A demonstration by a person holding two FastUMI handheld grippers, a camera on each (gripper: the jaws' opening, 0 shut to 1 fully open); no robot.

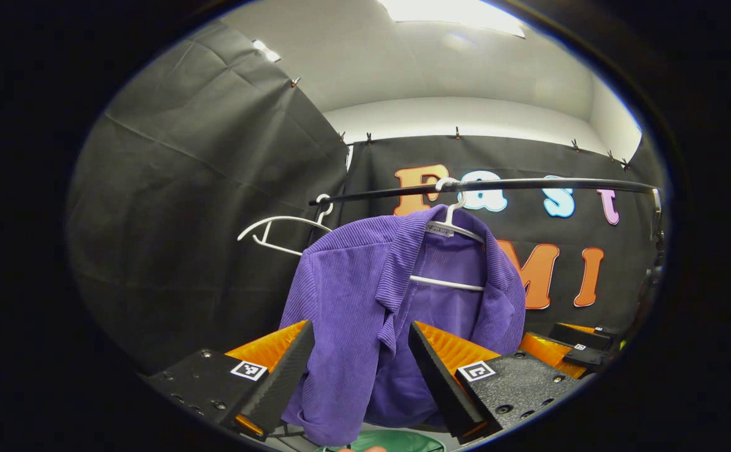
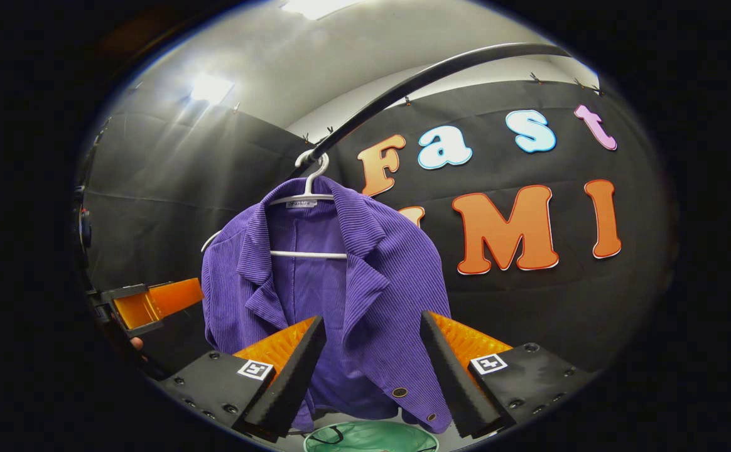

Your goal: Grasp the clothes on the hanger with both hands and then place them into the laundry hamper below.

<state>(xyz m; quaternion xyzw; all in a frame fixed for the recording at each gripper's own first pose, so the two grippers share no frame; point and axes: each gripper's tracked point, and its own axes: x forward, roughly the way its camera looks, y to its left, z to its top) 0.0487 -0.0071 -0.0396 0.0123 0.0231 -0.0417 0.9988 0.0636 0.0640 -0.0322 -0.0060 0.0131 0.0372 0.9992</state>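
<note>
Your left gripper [image 1: 359,370] is spread wide, its fingers flanking the lower front of the purple corduroy jacket [image 1: 365,295] without pressing it. Your right gripper [image 2: 372,367] is spread too, with the jacket's buttoned hem between its fingers and apparently not touched. Below the hem sits the green hamper [image 2: 372,437] — its rim is in sight, its contents are not. The jacket hangs on a white hanger [image 2: 308,188] from the black rail [image 1: 529,184]; farther along hangs a bare white hanger [image 1: 277,229], with black cloth wall behind.

I see the purple corduroy jacket [image 2: 340,282] hanging open on its white hanger [image 2: 309,188], directly above the green hamper [image 2: 372,436].
</note>
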